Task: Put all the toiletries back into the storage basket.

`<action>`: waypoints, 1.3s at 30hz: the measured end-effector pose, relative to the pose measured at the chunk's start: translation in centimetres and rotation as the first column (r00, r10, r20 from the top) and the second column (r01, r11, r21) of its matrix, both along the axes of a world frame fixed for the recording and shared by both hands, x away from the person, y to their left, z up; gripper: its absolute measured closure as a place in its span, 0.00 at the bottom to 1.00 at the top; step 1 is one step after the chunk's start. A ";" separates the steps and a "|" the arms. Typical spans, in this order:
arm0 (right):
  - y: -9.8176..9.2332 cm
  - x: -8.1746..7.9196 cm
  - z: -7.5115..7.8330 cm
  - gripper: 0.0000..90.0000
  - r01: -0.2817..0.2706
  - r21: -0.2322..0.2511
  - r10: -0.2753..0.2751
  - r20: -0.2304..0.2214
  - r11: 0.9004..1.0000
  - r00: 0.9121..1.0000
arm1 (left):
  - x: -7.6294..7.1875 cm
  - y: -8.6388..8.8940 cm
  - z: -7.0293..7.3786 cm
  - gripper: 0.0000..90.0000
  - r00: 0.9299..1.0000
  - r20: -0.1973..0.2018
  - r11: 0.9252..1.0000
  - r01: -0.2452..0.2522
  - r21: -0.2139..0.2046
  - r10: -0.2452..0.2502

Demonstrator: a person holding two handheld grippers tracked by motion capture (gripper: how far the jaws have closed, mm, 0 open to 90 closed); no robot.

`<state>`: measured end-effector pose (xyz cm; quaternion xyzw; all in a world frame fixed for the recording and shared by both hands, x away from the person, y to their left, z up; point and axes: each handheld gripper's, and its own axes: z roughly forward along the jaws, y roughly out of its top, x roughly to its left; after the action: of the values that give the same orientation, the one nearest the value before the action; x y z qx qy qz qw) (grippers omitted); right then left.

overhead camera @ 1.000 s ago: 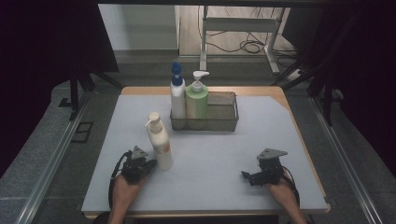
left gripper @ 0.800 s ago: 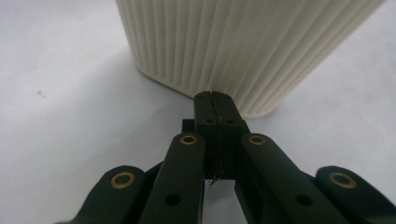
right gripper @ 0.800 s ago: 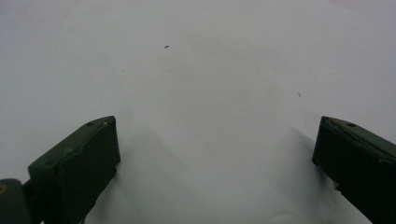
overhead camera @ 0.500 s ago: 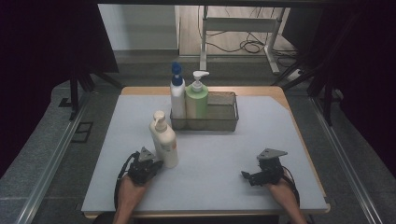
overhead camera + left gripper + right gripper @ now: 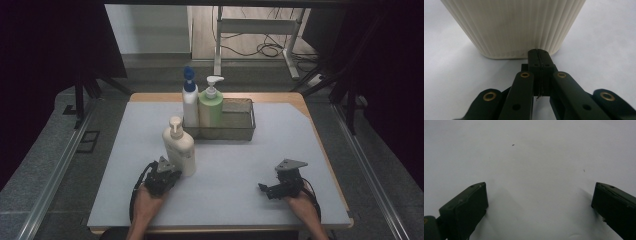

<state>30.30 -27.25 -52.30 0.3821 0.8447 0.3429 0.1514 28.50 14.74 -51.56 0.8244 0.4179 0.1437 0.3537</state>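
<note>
Jaws: left gripper [image 5: 539,53] shut against ribbed cream bottle [image 5: 179,148] (upright); right gripper [image 5: 539,200] wide, empty.

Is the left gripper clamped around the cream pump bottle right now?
No. In the left gripper view the left gripper has its jaws shut together, empty, with the tips at the base of the cream pump bottle.
</note>
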 end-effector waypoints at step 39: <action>1.5 -0.5 1.5 0.02 -0.082 0.027 0.081 0.029 0.996 0.996 | -2.2 2.8 0.4 0.73 0.998 0.021 0.998 -0.067 -0.004 0.067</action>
<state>29.81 -25.74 -50.77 0.3447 0.8525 0.3657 0.1436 26.32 17.50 -51.15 0.8077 0.4417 0.1637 0.3545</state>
